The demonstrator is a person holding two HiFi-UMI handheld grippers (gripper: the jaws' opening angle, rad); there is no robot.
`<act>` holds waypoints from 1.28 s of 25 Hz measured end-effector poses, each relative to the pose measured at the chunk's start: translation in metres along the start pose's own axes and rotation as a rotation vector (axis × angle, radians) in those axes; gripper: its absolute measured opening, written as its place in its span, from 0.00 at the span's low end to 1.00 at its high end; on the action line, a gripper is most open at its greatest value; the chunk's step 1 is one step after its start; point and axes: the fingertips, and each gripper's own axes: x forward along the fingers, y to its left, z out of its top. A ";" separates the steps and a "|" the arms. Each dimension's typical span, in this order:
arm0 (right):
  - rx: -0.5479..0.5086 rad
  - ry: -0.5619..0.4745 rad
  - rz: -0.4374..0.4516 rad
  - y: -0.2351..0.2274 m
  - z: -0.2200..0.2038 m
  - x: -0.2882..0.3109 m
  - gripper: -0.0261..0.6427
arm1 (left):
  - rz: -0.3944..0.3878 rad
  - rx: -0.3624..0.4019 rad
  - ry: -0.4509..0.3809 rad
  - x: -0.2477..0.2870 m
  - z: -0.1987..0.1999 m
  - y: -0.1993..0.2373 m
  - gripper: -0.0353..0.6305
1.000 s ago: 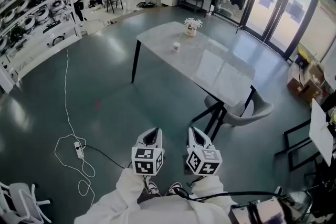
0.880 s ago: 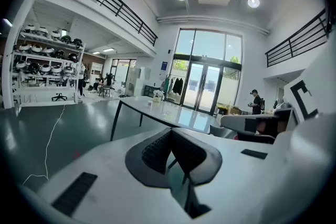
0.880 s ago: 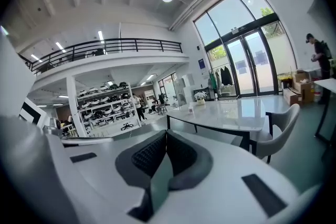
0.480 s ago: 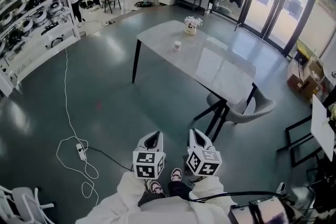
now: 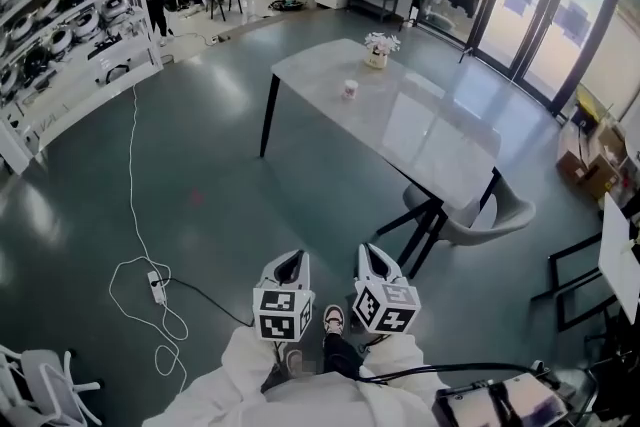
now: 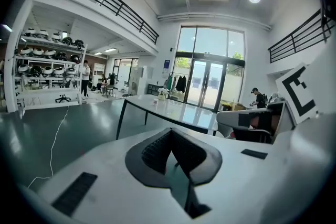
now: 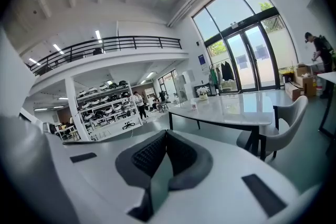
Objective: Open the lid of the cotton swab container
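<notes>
Both closed, empty, left gripper (image 5: 290, 262), right gripper (image 5: 372, 260), possible container (image 5: 350, 88) on table (image 5: 425, 135)

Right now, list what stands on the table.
On the table stand a small white container and a pot of flowers. Nothing else shows there. The container's inside is hidden.

The worktop (image 5: 420, 130) stands well ahead of you. A small container (image 5: 350, 89) sits on its far half, and a flower pot (image 5: 377, 50) is behind that, near the far end. A chair (image 5: 480, 215) is at the near right end. A cable (image 5: 134, 155) lies on the floor (image 5: 230, 185) to your left, with shelves (image 5: 60, 45) beyond. Your left gripper (image 5: 289, 261) and right gripper (image 5: 372, 257) are side by side, low before you.
</notes>
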 end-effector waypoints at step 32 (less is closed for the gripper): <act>0.010 0.035 0.043 -0.114 0.088 0.189 0.13 | 0.056 -0.009 -0.006 0.220 0.089 0.028 0.05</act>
